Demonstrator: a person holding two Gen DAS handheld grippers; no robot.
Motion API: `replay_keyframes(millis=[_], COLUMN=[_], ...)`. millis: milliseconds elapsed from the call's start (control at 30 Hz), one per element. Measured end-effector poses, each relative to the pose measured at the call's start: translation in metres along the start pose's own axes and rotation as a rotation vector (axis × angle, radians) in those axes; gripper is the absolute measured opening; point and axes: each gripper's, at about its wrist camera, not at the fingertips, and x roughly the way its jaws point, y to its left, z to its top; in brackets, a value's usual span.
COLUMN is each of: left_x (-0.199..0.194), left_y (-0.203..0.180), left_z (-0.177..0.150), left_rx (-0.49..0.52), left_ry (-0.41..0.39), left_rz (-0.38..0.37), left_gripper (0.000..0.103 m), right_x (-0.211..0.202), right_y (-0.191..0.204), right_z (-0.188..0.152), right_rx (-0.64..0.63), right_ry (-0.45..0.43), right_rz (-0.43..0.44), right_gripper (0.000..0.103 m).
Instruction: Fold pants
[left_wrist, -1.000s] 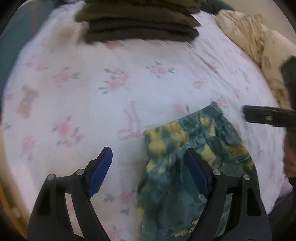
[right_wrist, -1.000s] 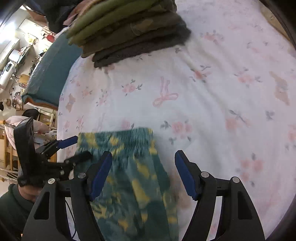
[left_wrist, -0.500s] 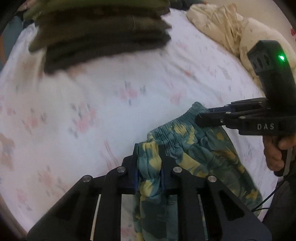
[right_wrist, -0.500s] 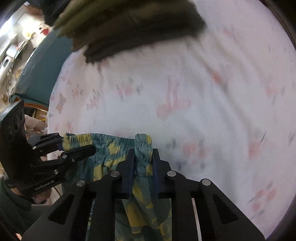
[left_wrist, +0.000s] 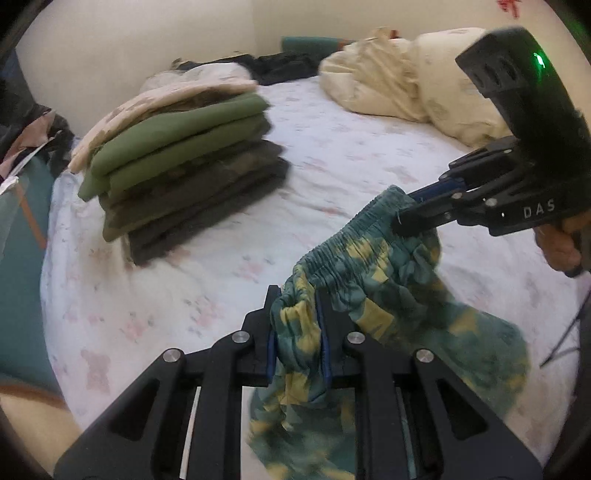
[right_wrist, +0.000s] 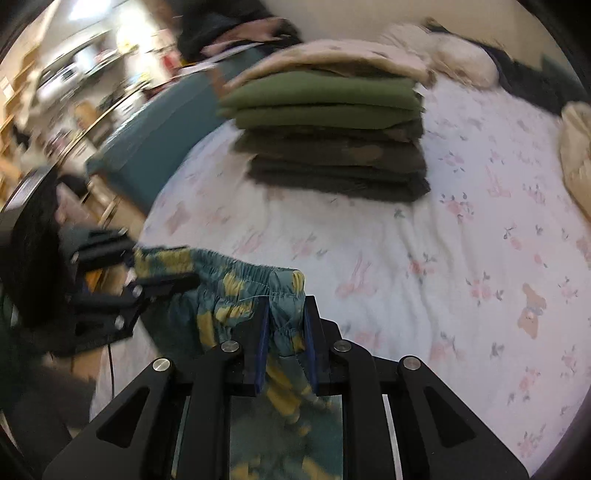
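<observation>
The pants (left_wrist: 384, 280) are teal with yellow blotches and an elastic waistband. My left gripper (left_wrist: 295, 325) is shut on one end of the waistband. My right gripper (right_wrist: 284, 317) is shut on the other end; it also shows in the left wrist view (left_wrist: 413, 212). The waistband (right_wrist: 229, 273) hangs stretched between the two grippers, lifted above the bed. The legs hang down below and are partly hidden behind the fingers. The left gripper also shows in the right wrist view (right_wrist: 147, 273).
A white floral bedsheet (right_wrist: 461, 258) covers the bed. A stack of folded green and dark clothes (left_wrist: 184, 155) (right_wrist: 332, 129) sits at the far side. A crumpled cream blanket (left_wrist: 406, 74) lies at the back right. A teal bed edge (right_wrist: 155, 140) is at left.
Both grippers went from open over the flat pants to shut on the waistband ends. They have lifted the pants up off the sheet and tilted toward the clothes stack.
</observation>
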Motion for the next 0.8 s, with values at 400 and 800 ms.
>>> replay_keyframes(millis=[400, 800], left_x=[-0.053, -0.046], left_y=[-0.123, -0.157], left_z=[-0.083, -0.148], left_rx=[0.240, 0.122], left_ry=[0.091, 0.370], left_rz=[-0.014, -0.004], left_gripper=[0.016, 0.064], right_x=[-0.055, -0.045], right_y=[0.058, 0.067], right_z=[-0.147, -0.208], right_rx=[0.029, 0.094], right_ry=[0.079, 0.305], right_rz=[0.017, 0.069], right_gripper=[0.017, 0.053])
